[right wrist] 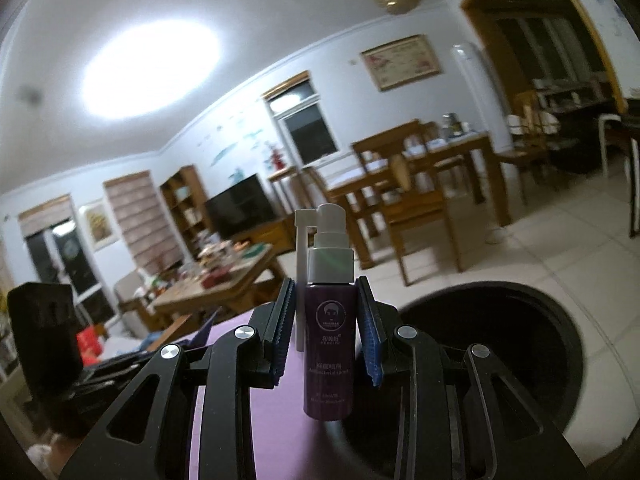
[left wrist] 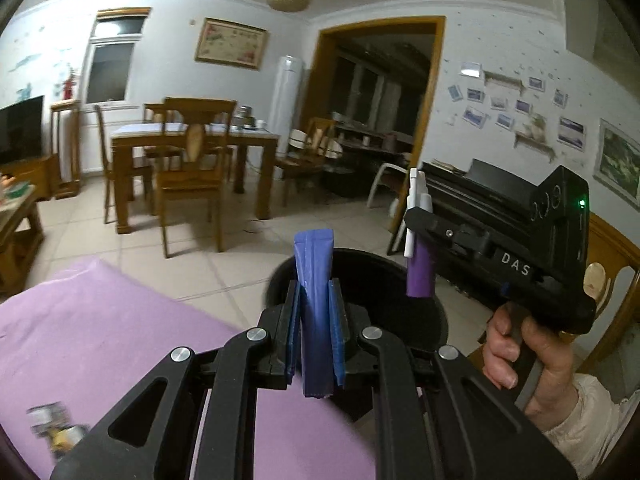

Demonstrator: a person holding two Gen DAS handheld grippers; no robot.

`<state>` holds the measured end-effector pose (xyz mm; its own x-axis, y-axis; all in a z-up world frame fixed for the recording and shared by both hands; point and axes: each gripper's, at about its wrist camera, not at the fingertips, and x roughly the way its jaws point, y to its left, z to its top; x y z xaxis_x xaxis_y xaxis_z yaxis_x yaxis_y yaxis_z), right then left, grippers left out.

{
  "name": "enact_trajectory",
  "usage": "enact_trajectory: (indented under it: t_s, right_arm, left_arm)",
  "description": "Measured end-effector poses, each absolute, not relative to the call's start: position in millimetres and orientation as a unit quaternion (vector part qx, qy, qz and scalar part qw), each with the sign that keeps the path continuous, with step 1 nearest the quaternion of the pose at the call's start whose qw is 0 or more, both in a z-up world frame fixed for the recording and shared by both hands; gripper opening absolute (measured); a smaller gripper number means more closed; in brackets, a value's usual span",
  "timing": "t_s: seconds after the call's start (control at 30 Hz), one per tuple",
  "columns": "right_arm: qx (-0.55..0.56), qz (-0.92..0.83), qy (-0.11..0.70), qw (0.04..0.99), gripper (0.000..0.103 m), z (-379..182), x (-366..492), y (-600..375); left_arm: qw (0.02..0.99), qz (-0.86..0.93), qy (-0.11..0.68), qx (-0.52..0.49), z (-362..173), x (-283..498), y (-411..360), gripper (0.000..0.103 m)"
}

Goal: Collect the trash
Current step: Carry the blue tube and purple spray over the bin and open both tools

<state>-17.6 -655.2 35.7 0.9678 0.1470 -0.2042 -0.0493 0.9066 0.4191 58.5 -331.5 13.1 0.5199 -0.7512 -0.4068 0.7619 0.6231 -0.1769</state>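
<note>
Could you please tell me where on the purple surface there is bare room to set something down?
The purple cloth lies bare from its far edge by the floor tiles to the left gripper. Blurred small items crowd its near left corner. At its right edge stands the black bin.

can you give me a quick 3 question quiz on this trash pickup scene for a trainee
1. What does the left gripper hold?
2. True or false: the right gripper is empty.
3. In the left wrist view, the black bin lies: A) beyond the grippers, B) on the dining table.

Key: 1. a blue tube. 2. False, it grips a purple spray bottle. 3. A.
</note>
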Motion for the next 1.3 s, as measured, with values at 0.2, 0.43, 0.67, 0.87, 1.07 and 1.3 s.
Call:
enact_trajectory:
  t_s: [0.2,0.43,0.67,0.87,1.07,1.3]
  right_arm:
    - [0.231,0.005,0.114,0.966,0.031,13,-24,-725]
    - [0.237,-0.019,0.123,0.963,0.031,-12,-17,-759]
    - [0.243,-0.026,0.13,0.961,0.031,-26,-11,-748]
    - [0.245,-0.025,0.135,0.96,0.031,-32,-4,-743]
    - [0.247,-0.026,0.136,0.959,0.031,-36,0,-746]
    - [0.263,-0.033,0.119,0.957,0.077,-50,1,-741]
  left_arm:
    - [0.859,-0.455,0.236,0.017,0,68,-383,0.014]
    - [0.848,-0.467,0.247,0.025,-15,72,-411,0.014]
    - [0.845,-0.467,0.259,0.035,-20,77,-427,0.014]
    - [0.844,-0.466,0.264,0.04,-19,77,-435,0.014]
    - [0.845,-0.461,0.268,0.043,-22,79,-437,0.018]
    - [0.868,-0.43,0.243,0.054,-17,71,-436,0.092]
